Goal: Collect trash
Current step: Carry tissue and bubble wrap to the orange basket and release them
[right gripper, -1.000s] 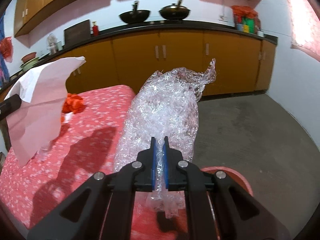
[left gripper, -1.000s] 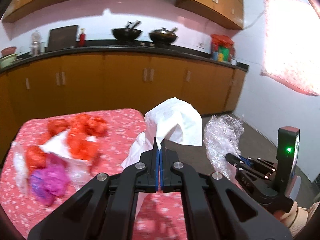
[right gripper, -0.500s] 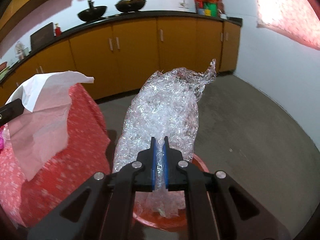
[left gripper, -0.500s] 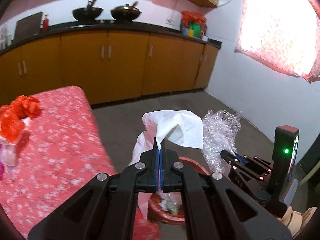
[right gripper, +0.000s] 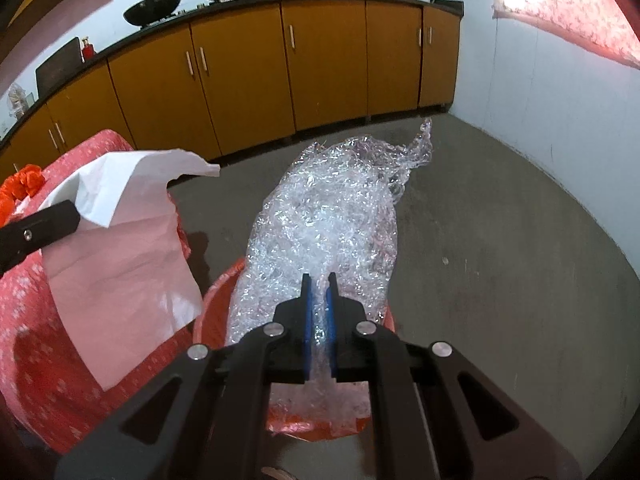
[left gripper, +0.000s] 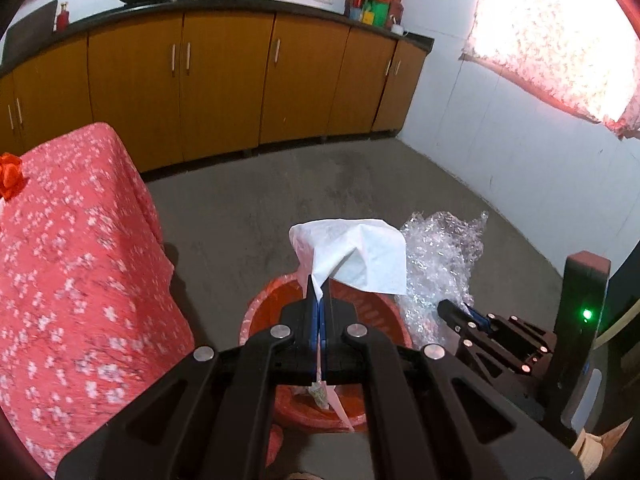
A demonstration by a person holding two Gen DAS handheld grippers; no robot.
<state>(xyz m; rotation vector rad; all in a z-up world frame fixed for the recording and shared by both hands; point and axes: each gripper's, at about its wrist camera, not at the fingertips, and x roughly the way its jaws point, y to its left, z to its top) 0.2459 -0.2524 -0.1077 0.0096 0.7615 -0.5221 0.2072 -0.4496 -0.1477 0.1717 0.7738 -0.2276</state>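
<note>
My left gripper [left gripper: 320, 300] is shut on a white paper sheet [left gripper: 356, 258] and holds it over a red plastic basin [left gripper: 260, 314] on the floor. The sheet also shows in the right wrist view [right gripper: 120, 216]. My right gripper [right gripper: 319, 294] is shut on a crumpled wad of clear bubble wrap [right gripper: 332, 216], held over the same basin [right gripper: 216, 292]. In the left wrist view the right gripper [left gripper: 460, 312] sits right of the basin with the bubble wrap [left gripper: 436, 264]. Some scraps lie inside the basin.
A table with a red flowered cloth [left gripper: 68, 248] stands left of the basin, with orange trash [left gripper: 10, 174] on it. Yellow cabinets [left gripper: 224, 80] line the far wall. A white wall [left gripper: 500, 140] is at the right. Grey floor [right gripper: 500, 240] lies beyond.
Both grippers have swung right, off the table, and down over the red basin, each still holding its trash. The table's trash pile has slid out of view to the left.
</note>
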